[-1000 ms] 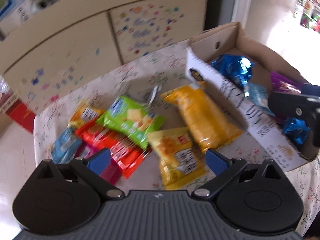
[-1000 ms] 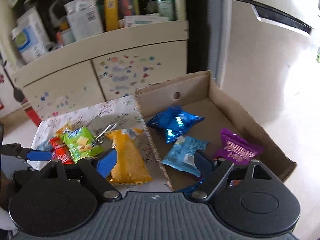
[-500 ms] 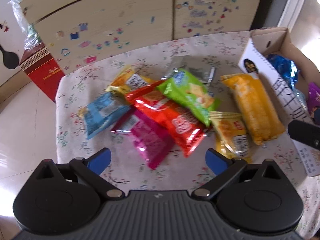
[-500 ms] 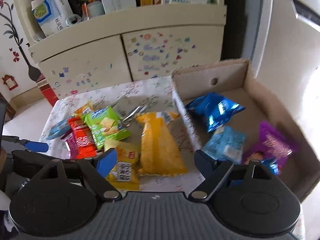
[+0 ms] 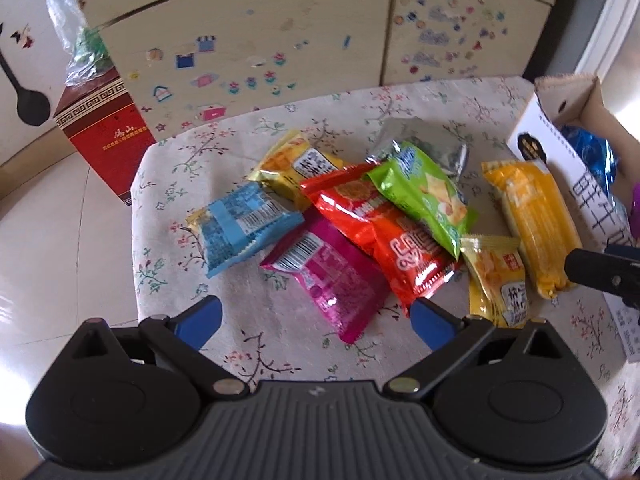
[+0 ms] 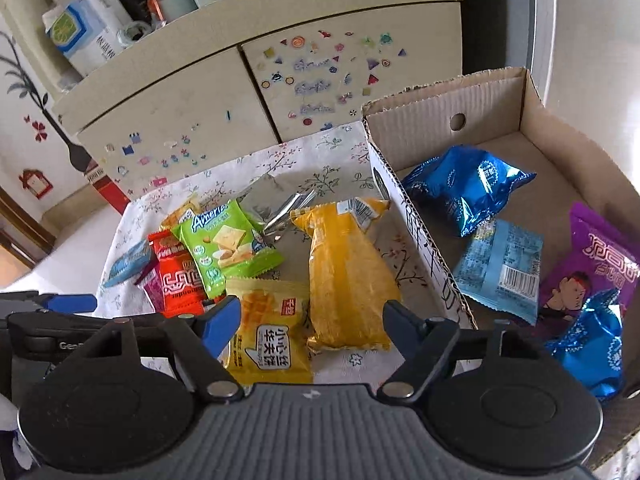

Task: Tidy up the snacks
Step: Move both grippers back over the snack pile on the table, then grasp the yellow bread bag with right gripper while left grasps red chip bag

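Observation:
Several snack packets lie piled on a floral-cloth table [image 5: 280, 344]: a magenta packet [image 5: 332, 280], a red one [image 5: 384, 232], a green one [image 5: 424, 192], a light blue one [image 5: 240, 224], a long orange one [image 6: 348, 276] and a small yellow one [image 6: 268, 332]. My left gripper [image 5: 316, 320] is open and empty, just above the magenta packet. My right gripper [image 6: 308, 320] is open and empty over the yellow and orange packets. The cardboard box [image 6: 440, 128] at the right holds blue [image 6: 468, 188], light blue [image 6: 500, 268] and purple [image 6: 600, 264] packets.
A stickered cabinet [image 5: 280, 48] stands behind the table, with cluttered shelves above [image 6: 88, 36]. A red carton [image 5: 104, 128] sits on the floor at the table's left. A silver packet [image 5: 420, 140] lies behind the pile. The right gripper's finger shows in the left wrist view [image 5: 600, 272].
My left gripper has swung left from the box side to the pile and come lower over the magenta packet. My right gripper has moved left from the box, over the orange and yellow packets.

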